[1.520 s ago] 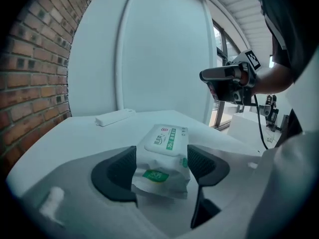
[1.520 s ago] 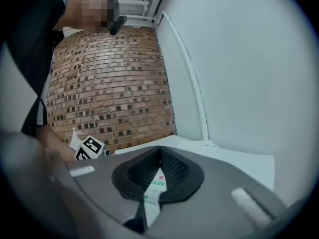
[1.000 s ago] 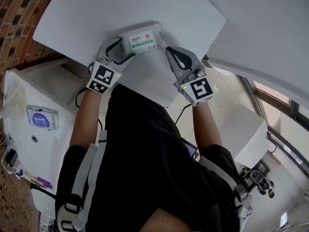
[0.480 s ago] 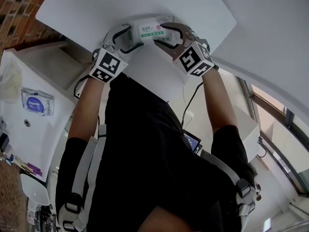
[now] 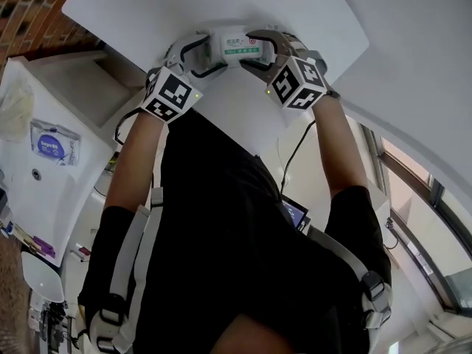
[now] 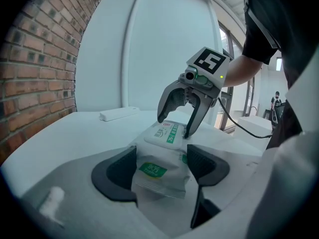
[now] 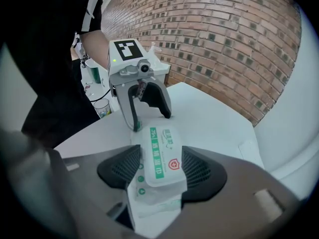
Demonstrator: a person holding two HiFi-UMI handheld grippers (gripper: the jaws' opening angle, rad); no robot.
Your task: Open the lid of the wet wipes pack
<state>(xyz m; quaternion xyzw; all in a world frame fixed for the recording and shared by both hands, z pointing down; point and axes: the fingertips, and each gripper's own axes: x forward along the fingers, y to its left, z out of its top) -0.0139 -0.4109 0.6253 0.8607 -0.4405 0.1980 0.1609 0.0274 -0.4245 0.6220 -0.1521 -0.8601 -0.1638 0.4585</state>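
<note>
The white wet wipes pack lies on the white round table, its green-printed lid flat and closed. My left gripper is shut on the crimped end of the pack from the left. My right gripper comes steeply down from the opposite end. Its jaws are opening and straddle the lid, and the pads do not press on it. In the left gripper view the right gripper stands over the far end, one fingertip clear of the pack. The left gripper shows beyond the pack.
A white bar-shaped object lies farther back on the table. A brick wall curves behind it. Left of the table stands a white counter with a blue-labelled pack. A clear cup stands below the table's edge.
My right gripper swung in from the right, dropped onto the pack and rolled over. Its jaws went from shut to wide around the lid. The left gripper kept its place on the pack.
</note>
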